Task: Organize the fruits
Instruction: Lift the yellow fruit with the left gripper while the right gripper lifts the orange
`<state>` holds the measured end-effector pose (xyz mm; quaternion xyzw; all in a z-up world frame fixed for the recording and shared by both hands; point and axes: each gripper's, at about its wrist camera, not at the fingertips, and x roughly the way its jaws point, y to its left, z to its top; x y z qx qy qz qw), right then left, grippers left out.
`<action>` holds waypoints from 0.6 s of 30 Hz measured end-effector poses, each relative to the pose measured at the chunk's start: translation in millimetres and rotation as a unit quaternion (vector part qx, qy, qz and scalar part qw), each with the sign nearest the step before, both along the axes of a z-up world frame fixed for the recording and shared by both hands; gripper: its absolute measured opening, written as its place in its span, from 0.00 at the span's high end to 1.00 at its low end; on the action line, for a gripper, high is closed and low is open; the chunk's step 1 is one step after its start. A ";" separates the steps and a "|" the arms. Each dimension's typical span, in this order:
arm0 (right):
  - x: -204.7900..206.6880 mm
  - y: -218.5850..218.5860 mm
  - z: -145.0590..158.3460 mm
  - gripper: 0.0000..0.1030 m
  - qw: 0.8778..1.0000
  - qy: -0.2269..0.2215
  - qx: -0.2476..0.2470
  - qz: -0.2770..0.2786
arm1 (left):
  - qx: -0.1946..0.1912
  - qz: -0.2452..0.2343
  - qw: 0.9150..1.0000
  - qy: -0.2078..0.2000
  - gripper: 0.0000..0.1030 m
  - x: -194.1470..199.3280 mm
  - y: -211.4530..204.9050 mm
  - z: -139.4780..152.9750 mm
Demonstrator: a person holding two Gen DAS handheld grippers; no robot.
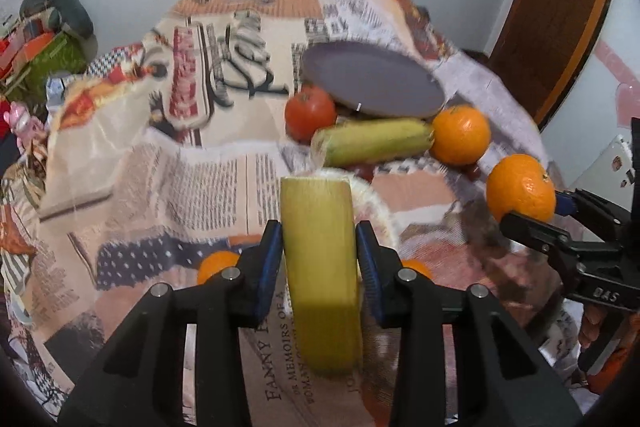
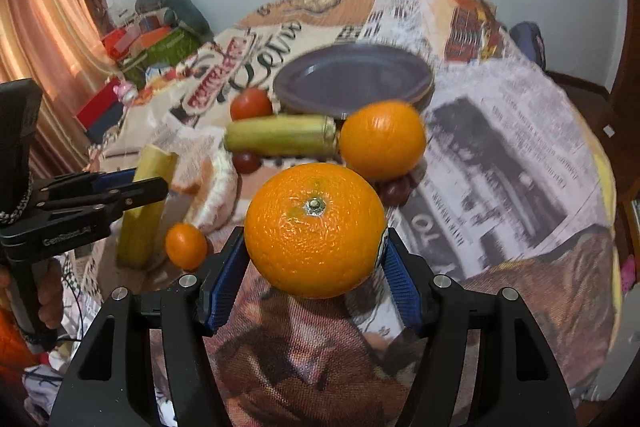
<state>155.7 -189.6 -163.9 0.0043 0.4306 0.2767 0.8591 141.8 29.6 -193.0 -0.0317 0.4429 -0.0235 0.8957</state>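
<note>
the left gripper [image 1: 318, 251] is closed on a yellow-green piece of corn [image 1: 320, 267], its blue pads pressed against both long sides; the piece is cut flat at the far end and stands up between the fingers, lifted off the table. the right gripper [image 2: 316, 263] grips a large orange [image 2: 316, 231], bright and pebbled, its stem end facing the camera, with the blue pads against its left and right sides and a sticker edge showing by the right pad.

on the table, covered in a newspaper-print cloth [image 2: 500, 147], a second orange [image 2: 382, 139] sits just beside the end of a whole ear of corn [image 2: 280, 139] lying on its side. a tomato [image 2: 251, 103] rests behind the corn, close to a dark purple plate [image 2: 352, 79] that is bare. small dark grapes [image 2: 394, 191] lie near the second orange, and a small tangerine [image 2: 186, 246] sits near the left gripper, beside some white netting [image 2: 218, 183].

the right half of the cloth is open, with the table edge curving away toward a wooden door [image 1: 560, 7]. to the left the cloth bunches up at the edge, with boxes [image 2: 136, 39] and clutter beyond and a curtain [image 2: 44, 11] at the far left.
</note>
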 end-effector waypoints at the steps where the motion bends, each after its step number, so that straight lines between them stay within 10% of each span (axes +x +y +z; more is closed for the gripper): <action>1: 0.0 -1.0 4.5 0.39 1.000 -0.006 0.002 -0.002 | 0.000 -0.002 1.000 -0.010 0.65 -2.0 -1.3 7.3; 18: 19.9 -17.0 47.3 0.39 0.997 -0.068 0.012 -0.038 | -0.021 -0.025 0.995 -0.094 0.66 17.8 -15.2 69.0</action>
